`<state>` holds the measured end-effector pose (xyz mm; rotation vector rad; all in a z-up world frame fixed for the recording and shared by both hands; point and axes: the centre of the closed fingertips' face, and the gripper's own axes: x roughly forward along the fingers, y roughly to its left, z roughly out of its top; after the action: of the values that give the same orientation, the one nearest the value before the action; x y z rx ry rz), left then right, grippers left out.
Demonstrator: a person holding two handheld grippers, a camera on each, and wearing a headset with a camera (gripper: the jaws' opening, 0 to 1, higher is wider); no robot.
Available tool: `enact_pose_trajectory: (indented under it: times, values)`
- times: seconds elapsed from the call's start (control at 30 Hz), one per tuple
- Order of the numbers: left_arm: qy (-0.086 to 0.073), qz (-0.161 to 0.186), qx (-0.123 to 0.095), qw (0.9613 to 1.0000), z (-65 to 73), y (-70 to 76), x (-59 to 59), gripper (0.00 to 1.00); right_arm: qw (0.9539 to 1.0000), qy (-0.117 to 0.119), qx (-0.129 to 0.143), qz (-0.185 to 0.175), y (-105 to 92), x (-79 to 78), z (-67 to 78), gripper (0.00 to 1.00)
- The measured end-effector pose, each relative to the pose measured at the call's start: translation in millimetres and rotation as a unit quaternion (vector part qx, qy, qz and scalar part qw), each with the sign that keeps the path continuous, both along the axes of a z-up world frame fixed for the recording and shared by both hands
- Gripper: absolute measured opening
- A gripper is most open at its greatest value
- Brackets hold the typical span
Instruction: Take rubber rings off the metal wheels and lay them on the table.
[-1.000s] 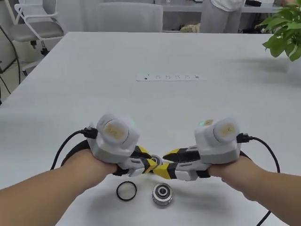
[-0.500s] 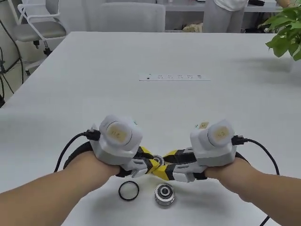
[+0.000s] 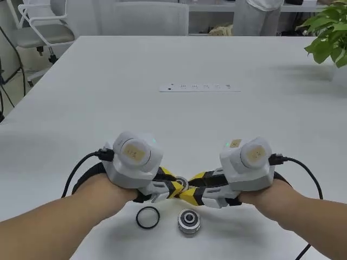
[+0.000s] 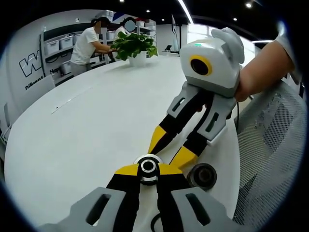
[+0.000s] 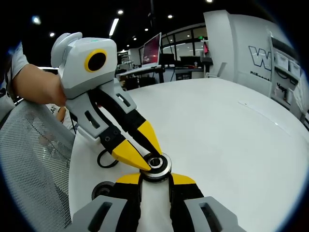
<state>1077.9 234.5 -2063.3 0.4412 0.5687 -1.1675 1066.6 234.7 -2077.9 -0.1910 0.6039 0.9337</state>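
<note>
Near the ring [image 3: 147, 218], left hand-held gripper [image 3: 172, 188] and right hand-held gripper [image 3: 191, 194] clamp one wheel [image 5: 159, 165].

Left gripper [image 3: 174, 188]: rounded white-grey body, small green light, black slotted arms ending in yellow wedge tips
Right gripper [image 3: 191, 194]: same build and colours, green light near its top
Cables: one black cable [image 3: 80, 164] runs from the left body, another [image 3: 303, 167] from the right
Arms: forearms bare
Sleeve: short, light grey, its edge [image 5: 13, 60] seen in the right gripper view
</note>
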Motion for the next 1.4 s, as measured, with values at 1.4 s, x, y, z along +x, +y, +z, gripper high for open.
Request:
enact_pose_trajectory:
  times: [1.4]
  values:
    - [-0.005,0.003,-0.005,1.0,-0.5,0.3,-0.1,0.06,0.9932,0.066,0.057,-0.077,-18.2,7.1,2.7,0.0]
